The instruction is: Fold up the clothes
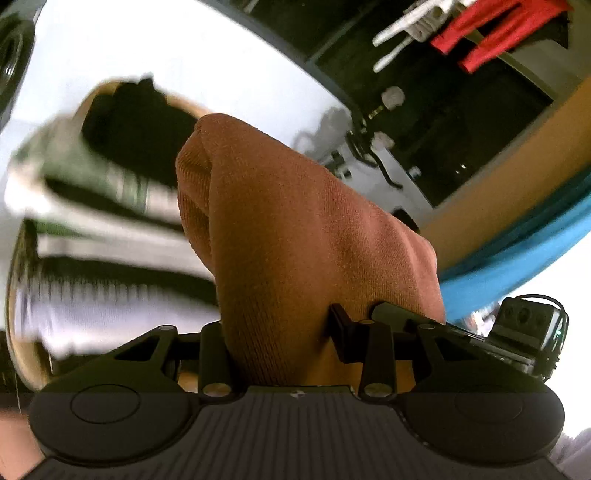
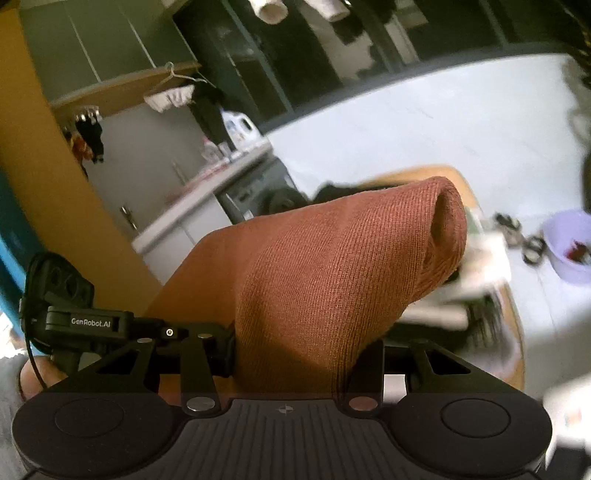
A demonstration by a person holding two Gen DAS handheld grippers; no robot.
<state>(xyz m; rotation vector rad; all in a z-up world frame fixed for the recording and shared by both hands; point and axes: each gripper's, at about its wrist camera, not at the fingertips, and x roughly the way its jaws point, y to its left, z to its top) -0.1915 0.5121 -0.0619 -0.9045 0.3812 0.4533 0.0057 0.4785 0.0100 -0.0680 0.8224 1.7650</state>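
A folded rust-orange knit garment (image 1: 295, 229) is carried in the air between both grippers. In the left wrist view, my left gripper (image 1: 280, 326) is shut on one end of it, and the cloth hides the fingertips. My right gripper (image 2: 299, 349) is shut on the other end of the garment (image 2: 332, 266). Each gripper also shows at the edge of the other's view: the right gripper (image 1: 524, 332) and the left gripper (image 2: 74, 321). Beyond the garment, a blurred stack of folded clothes (image 1: 92, 221) (image 2: 472, 295) lies on a round wooden table (image 2: 515, 302).
A lilac basin (image 2: 569, 251) and some sandals (image 2: 517, 229) sit on the pale floor. A washing machine (image 2: 258, 188) and counter stand at the left. Red clothes (image 1: 491, 33) hang overhead. A blue cloth (image 1: 517, 258) lies at the right.
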